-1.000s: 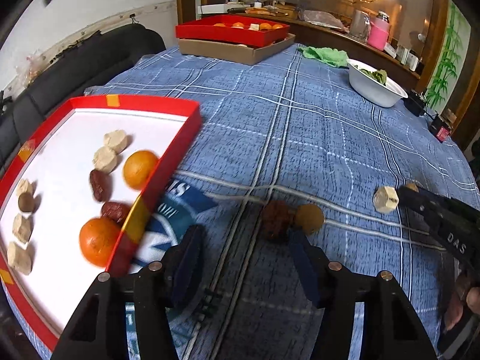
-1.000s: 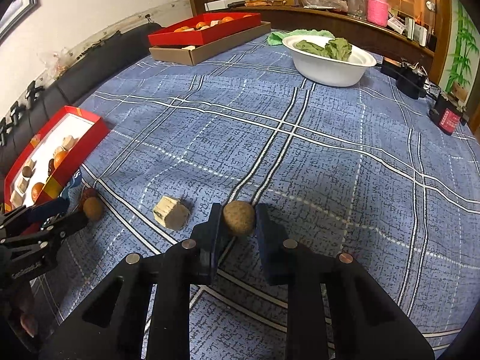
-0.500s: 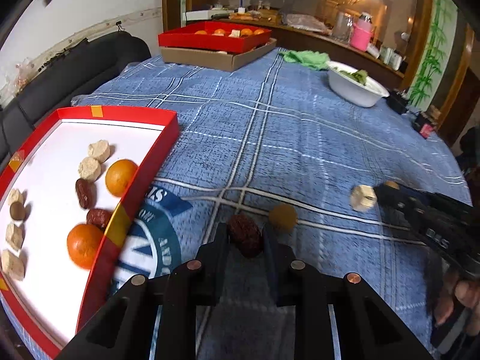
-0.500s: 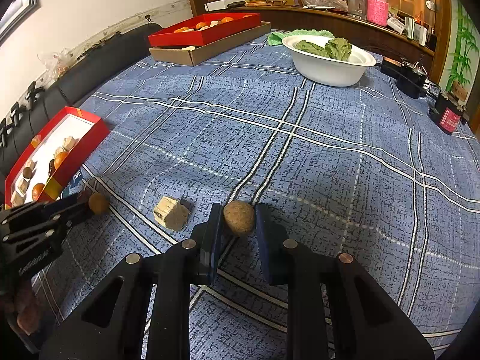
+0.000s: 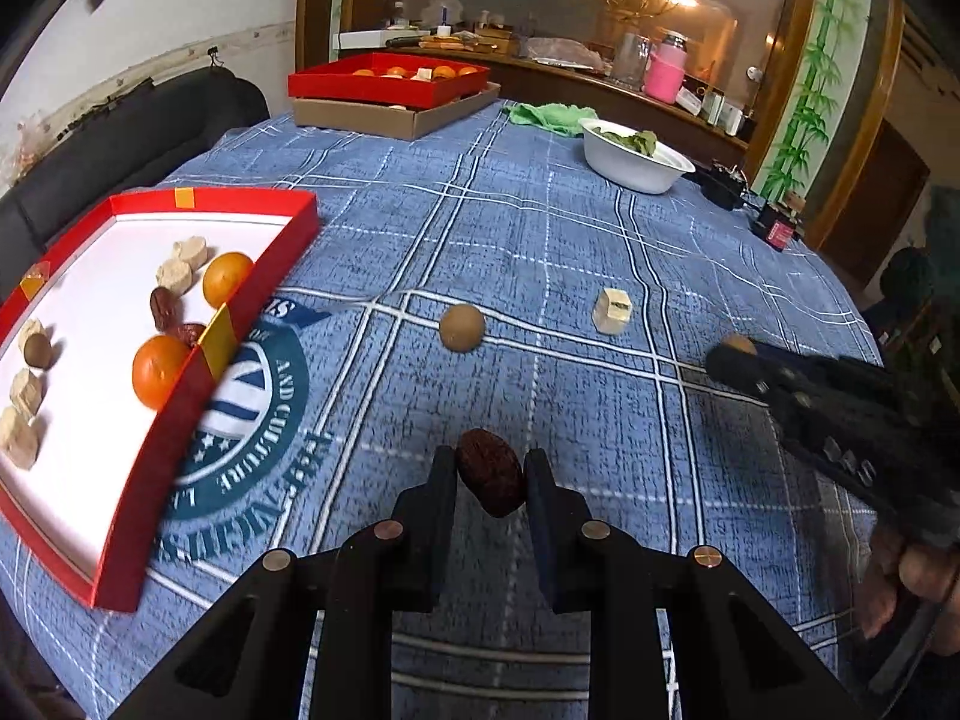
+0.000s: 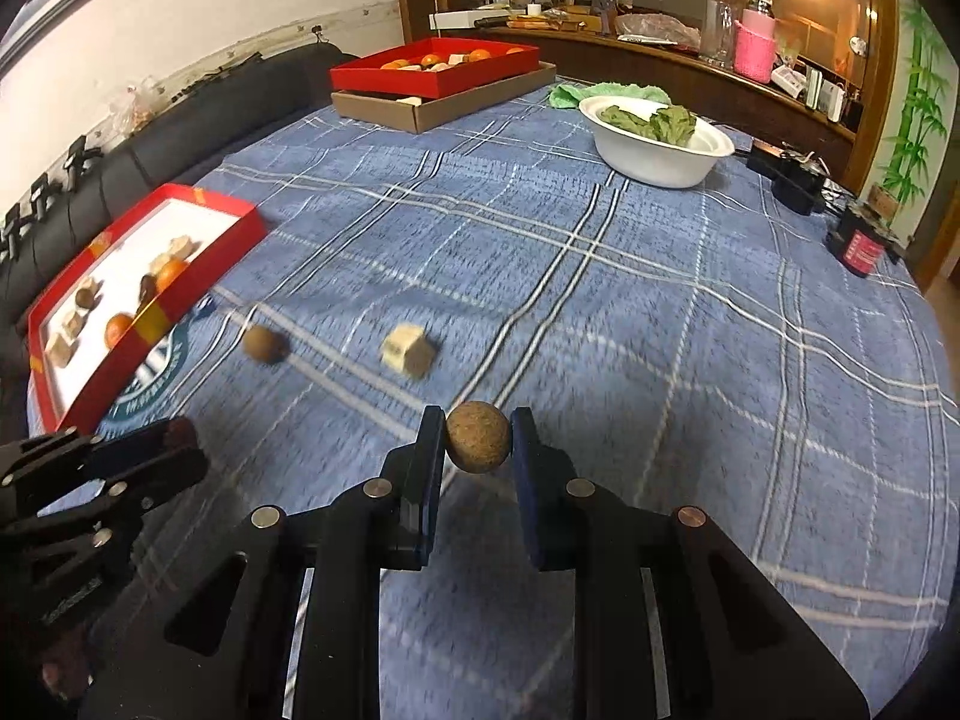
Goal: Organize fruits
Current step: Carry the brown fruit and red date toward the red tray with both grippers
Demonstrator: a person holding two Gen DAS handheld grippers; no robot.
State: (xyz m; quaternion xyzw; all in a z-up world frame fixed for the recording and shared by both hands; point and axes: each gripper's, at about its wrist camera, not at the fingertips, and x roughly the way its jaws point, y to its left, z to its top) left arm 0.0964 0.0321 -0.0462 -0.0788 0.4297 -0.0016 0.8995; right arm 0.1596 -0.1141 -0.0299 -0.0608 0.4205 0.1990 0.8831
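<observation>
Item: two fruits gripped, red tray (image 5: 252, 306) at ten o'clock.

My left gripper (image 5: 489, 474) has just closed its jaws tight on the dark date (image 5: 489, 471), long axis running upright between the pads. My right gripper (image 6: 478, 435) is clamped on the brown round fruit (image 6: 478, 435). I judge left nearer the tray. Loose longan (image 5: 461, 327) lies at twelve o'clock.

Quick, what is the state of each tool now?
Left tool: closed on the dark red date.
Right tool: closed on the round brown fruit.
</observation>
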